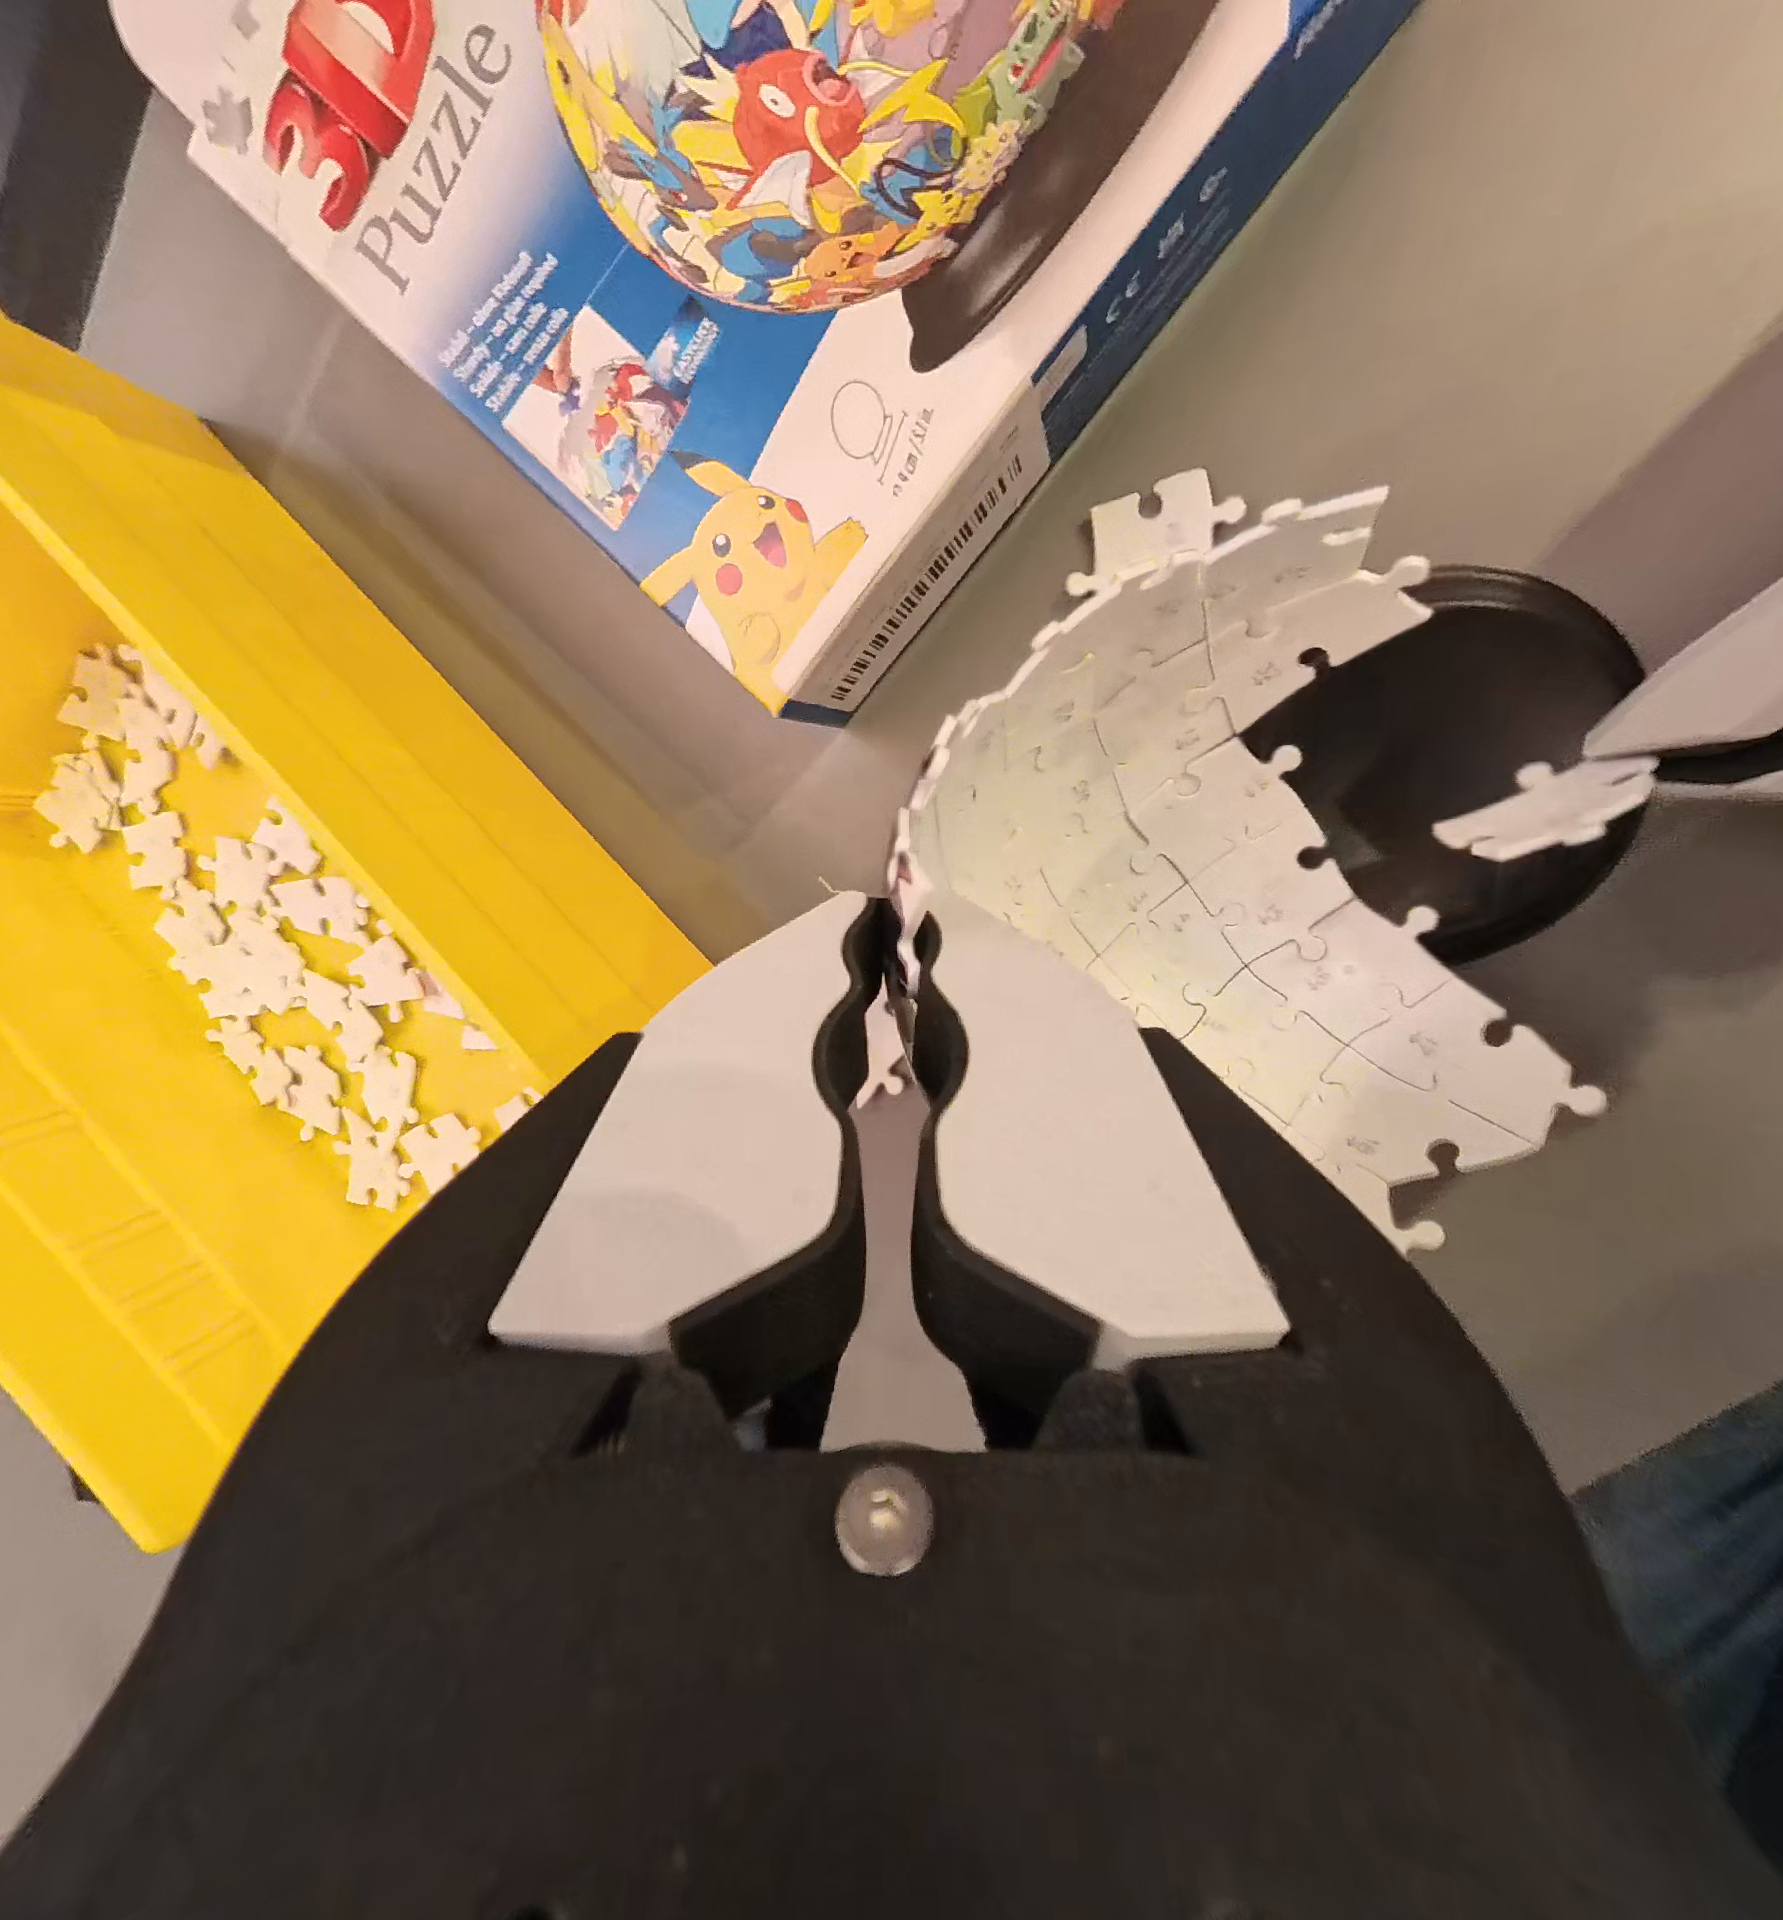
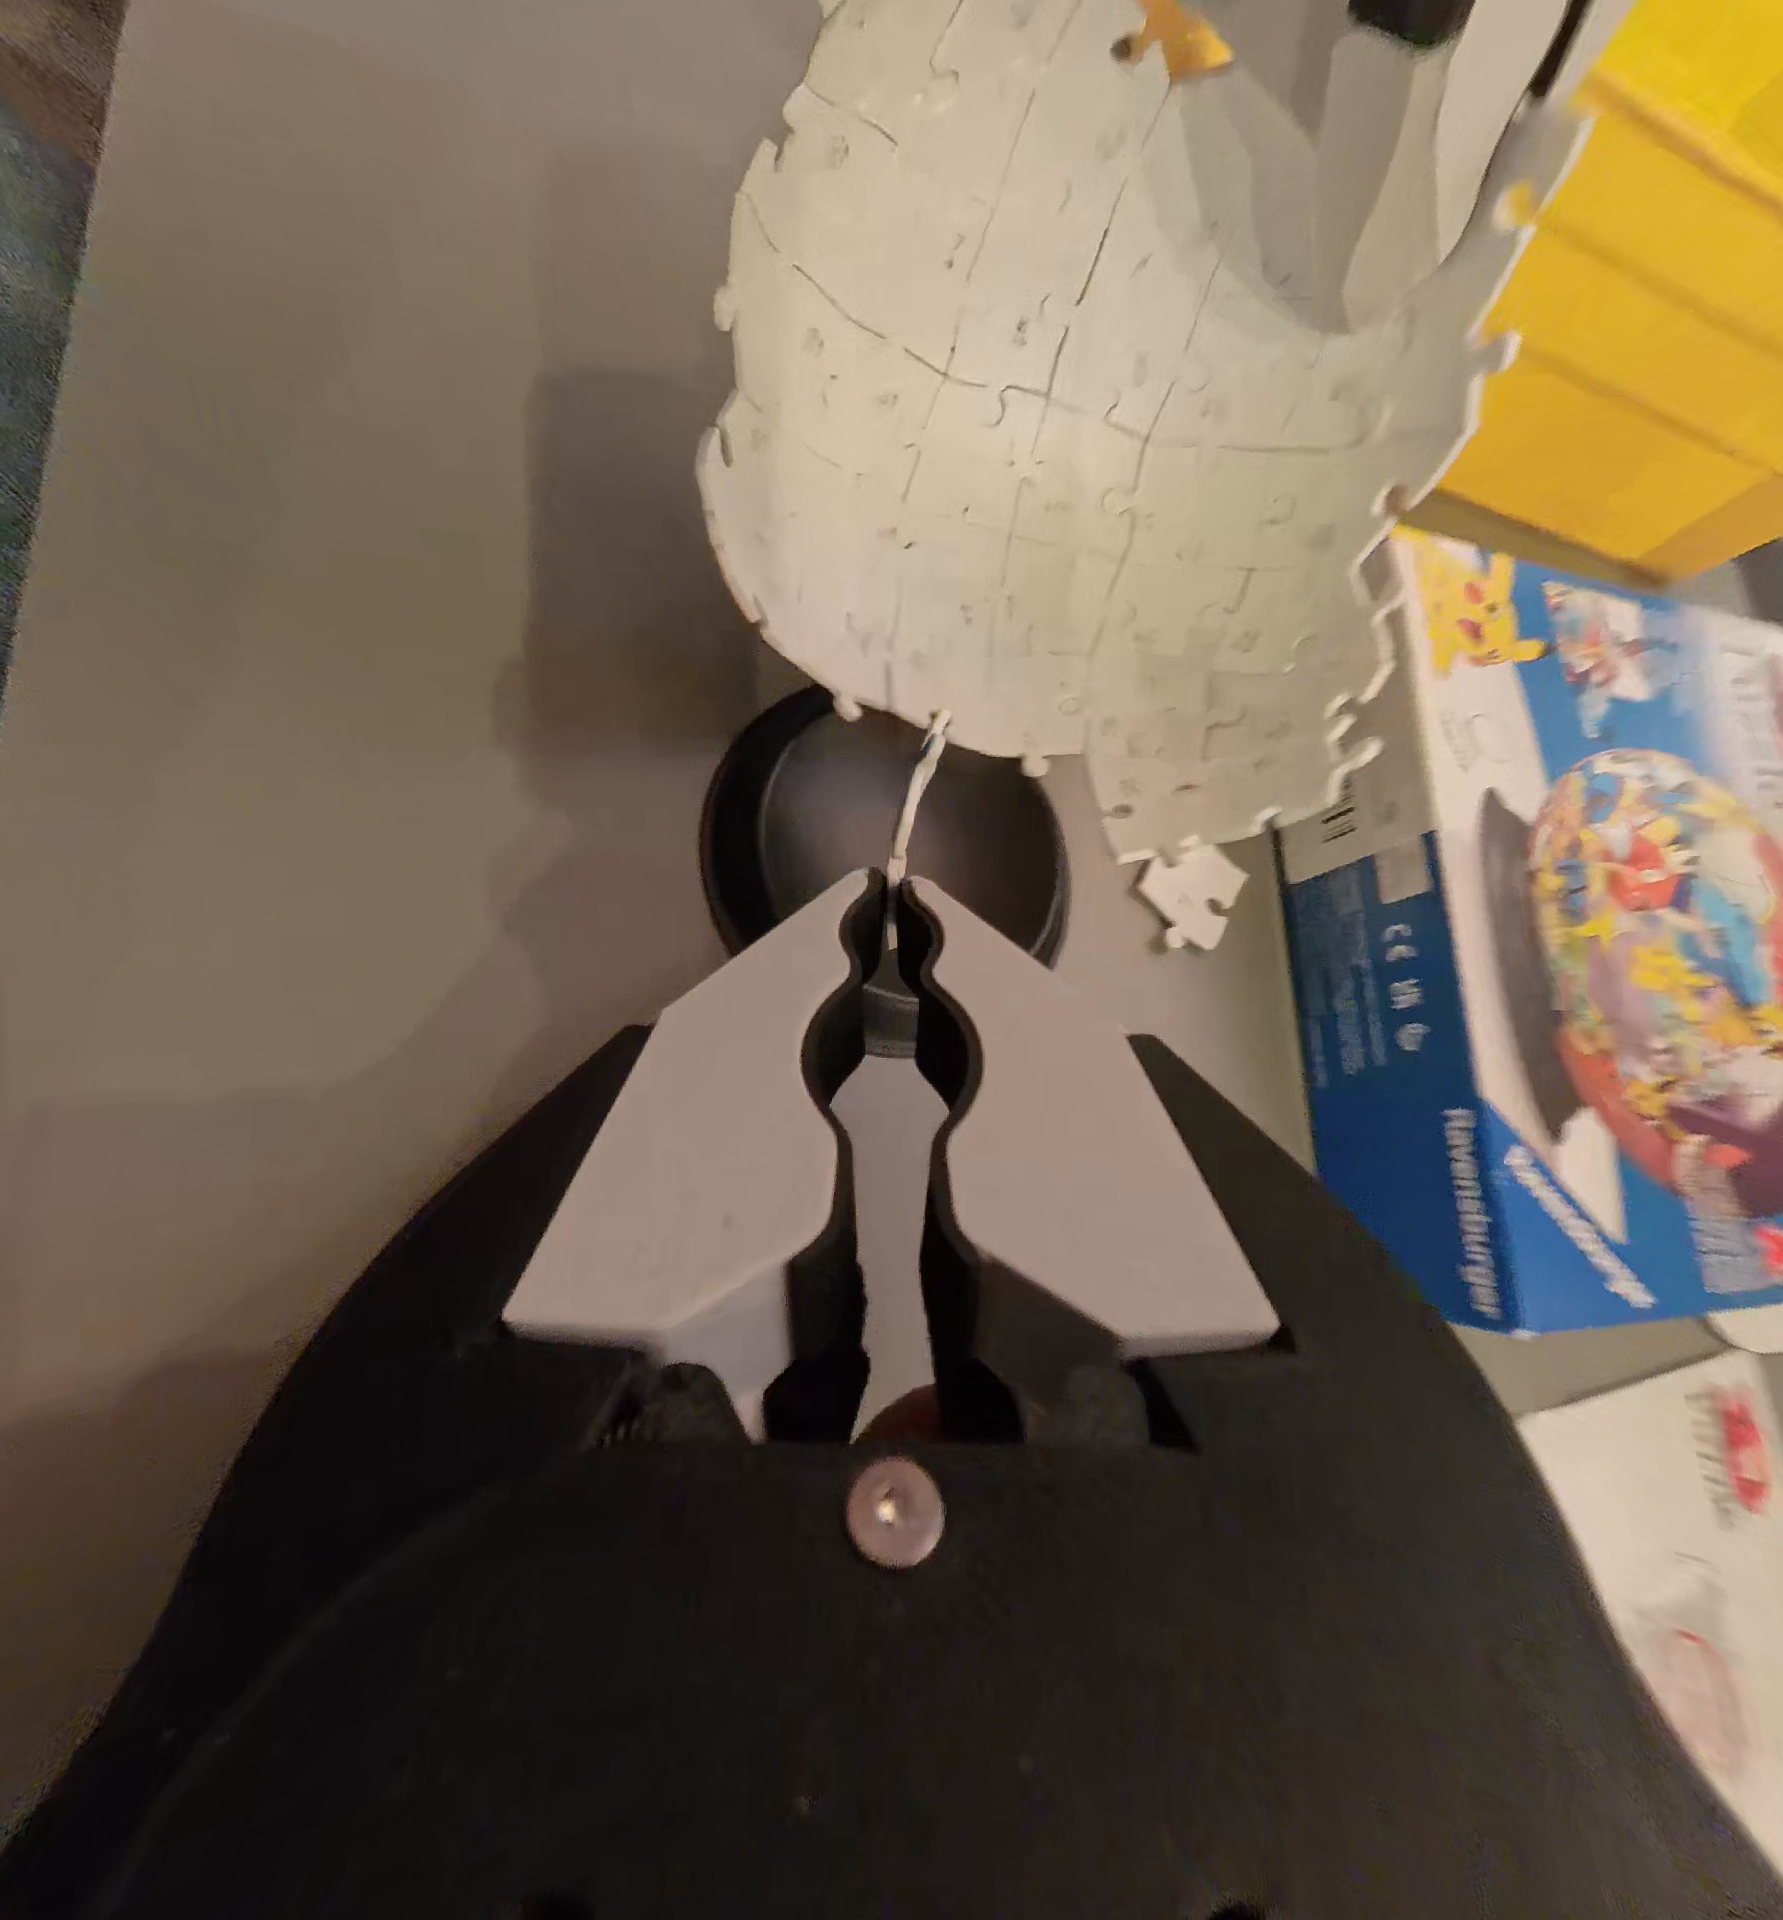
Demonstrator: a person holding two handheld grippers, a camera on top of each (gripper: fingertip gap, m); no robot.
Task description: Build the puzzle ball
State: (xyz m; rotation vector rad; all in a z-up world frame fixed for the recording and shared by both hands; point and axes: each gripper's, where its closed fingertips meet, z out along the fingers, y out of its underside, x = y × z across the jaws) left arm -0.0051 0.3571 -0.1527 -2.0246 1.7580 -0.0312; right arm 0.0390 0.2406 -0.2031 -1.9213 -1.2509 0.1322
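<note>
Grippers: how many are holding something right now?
2. Left gripper is shut on the edge of the partly built puzzle ball; right gripper is shut on a single puzzle piece above the black stand.

This looks like a home hobby table. A plain grey tabletop (image 1: 1282,343) fills the frame, with a colourful puzzle box (image 1: 762,312) at the top and a yellow sorting tray (image 1: 87,1143) of loose pieces (image 1: 274,935) at left.

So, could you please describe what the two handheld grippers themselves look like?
The left gripper and the right gripper look alike: a broad matte black body with a silver screw at its centre, two pale grey wedge-shaped fingers, and wavy black pads lining the inner edges. No cables or markings show.
</note>
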